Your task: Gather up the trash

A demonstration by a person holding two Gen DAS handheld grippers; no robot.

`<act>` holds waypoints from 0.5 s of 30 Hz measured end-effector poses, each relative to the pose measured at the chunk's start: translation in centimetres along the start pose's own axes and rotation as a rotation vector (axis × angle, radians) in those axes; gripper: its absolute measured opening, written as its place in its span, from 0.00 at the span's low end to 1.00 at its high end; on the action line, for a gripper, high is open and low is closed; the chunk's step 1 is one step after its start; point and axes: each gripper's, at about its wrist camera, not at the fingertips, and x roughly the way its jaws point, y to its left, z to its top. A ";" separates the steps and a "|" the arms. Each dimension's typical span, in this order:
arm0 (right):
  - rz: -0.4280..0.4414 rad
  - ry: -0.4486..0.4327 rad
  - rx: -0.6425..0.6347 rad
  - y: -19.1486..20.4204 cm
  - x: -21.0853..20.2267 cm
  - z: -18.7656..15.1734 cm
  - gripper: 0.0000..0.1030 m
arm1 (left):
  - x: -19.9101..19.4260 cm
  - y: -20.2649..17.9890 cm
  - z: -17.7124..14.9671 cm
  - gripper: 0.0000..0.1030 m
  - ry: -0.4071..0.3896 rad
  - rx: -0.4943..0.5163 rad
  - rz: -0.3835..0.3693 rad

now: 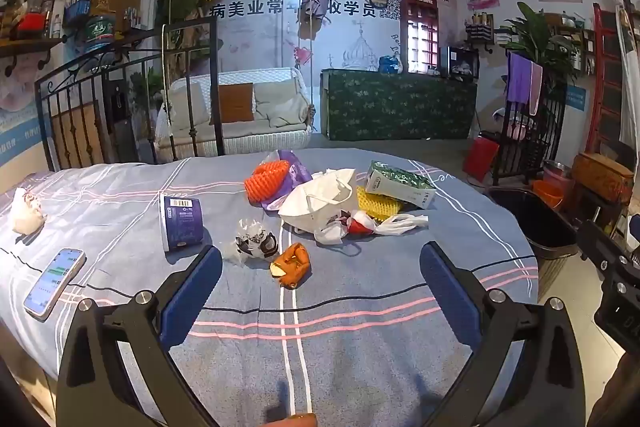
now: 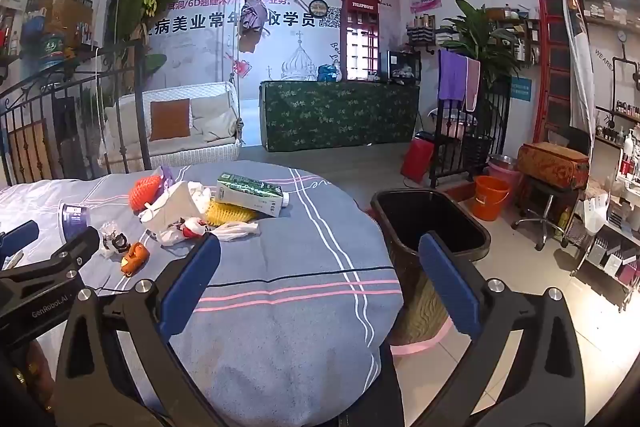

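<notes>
Both sets of tongs, left tongs [image 1: 320,267] and right tongs [image 2: 320,259], were held spread wide and empty above a bed [image 1: 360,307] dressed in a blue striped sheet. Trash was seen scattered across it: a green carton [image 1: 400,183], a white bag [image 1: 324,197], orange foam netting [image 1: 266,181] and a blue cup [image 1: 182,223] bearing a barcode. A black bin [image 2: 432,219] stood just beside the bed. "TELEPHONE" was read on a red booth cabinet [image 2: 359,39]; "GenRobot.AI" was printed on the left device.
</notes>
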 end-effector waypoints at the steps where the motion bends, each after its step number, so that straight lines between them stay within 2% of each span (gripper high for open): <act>1: -0.001 -0.002 0.001 0.0 0.0 0.0 0.95 | 0.0 0.0 0.0 0.95 0.006 0.006 0.001; 15: 0.003 0.007 0.014 -0.3 -0.1 0.4 0.95 | -0.2 -0.6 0.2 0.95 -0.002 -0.003 -0.010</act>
